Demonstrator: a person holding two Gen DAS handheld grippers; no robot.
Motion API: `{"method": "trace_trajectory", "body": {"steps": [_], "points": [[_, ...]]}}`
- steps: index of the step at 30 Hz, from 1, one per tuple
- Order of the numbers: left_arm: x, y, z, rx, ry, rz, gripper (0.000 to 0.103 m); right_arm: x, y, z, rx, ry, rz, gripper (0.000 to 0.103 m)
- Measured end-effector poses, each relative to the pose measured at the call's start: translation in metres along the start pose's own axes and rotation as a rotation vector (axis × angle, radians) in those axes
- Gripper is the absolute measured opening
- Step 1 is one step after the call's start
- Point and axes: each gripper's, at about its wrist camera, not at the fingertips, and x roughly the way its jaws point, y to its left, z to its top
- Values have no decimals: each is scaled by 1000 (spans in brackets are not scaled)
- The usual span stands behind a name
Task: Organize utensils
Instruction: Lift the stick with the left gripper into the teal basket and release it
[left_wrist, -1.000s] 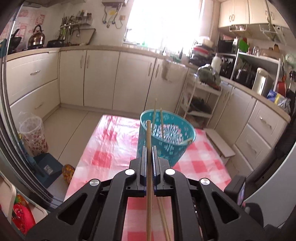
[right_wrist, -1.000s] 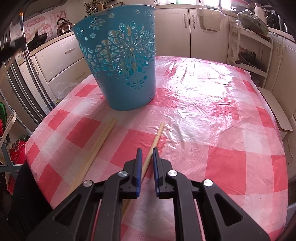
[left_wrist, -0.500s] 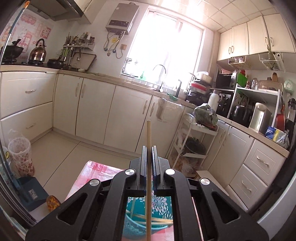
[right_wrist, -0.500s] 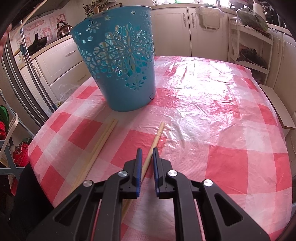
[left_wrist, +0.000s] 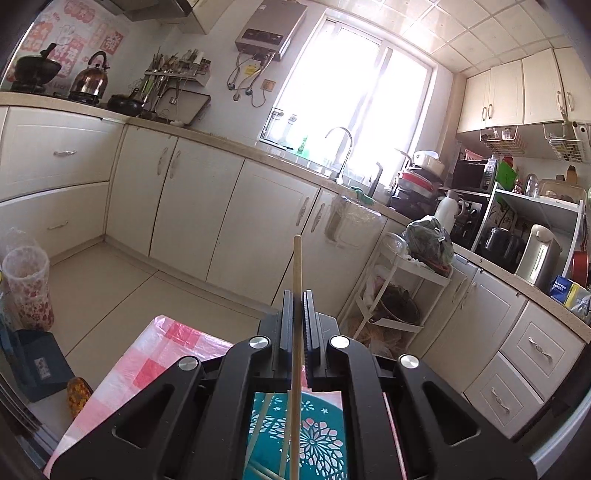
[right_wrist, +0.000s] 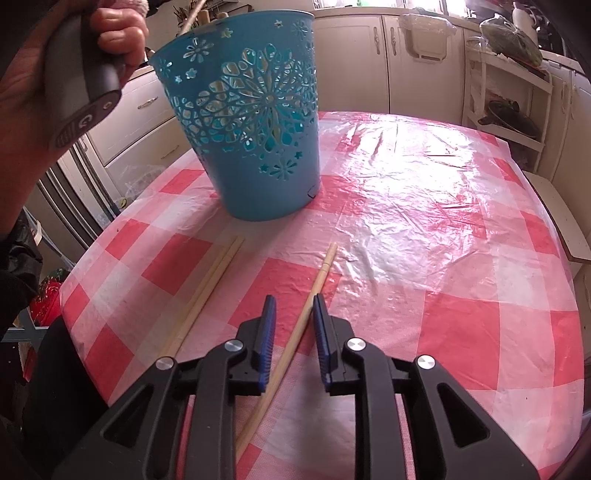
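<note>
My left gripper (left_wrist: 296, 295) is shut on a wooden chopstick (left_wrist: 297, 266) that stands upright over the teal cut-out basket (left_wrist: 317, 435); other chopsticks lie inside it. In the right wrist view the basket (right_wrist: 255, 122) stands on the red-checked table (right_wrist: 424, 229), with the left hand and its gripper handle (right_wrist: 81, 74) above its rim. My right gripper (right_wrist: 293, 306) is open, its fingers on either side of a single chopstick (right_wrist: 317, 280) lying on the cloth. A pair of chopsticks (right_wrist: 207, 291) lies to its left.
Kitchen cabinets (left_wrist: 192, 206) and a wire rack (left_wrist: 399, 291) surround the table. A bench (right_wrist: 561, 218) stands off the table's right edge. A patterned bin (left_wrist: 27, 288) stands on the floor at left.
My left gripper rose and tipped up over the basket, chopstick still held. My right gripper's jaws opened wider around the chopstick on the cloth.
</note>
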Motion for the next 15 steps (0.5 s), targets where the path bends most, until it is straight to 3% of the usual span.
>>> {"method": "trace_trajectory", "body": {"steps": [7,11,12,15], "points": [[3,1,-22,51,59,26,5,0,0,0,-4,1,0,23],[-14,5,-26,72,83,46,7,0,0,0,-3,1,0,23],[-23,8,-26,72,81,55,11,0,1,0,-3,0,1,23],[-58,20,-23,68,42,101,43,0,-1,0,14,0,15,23]]}}
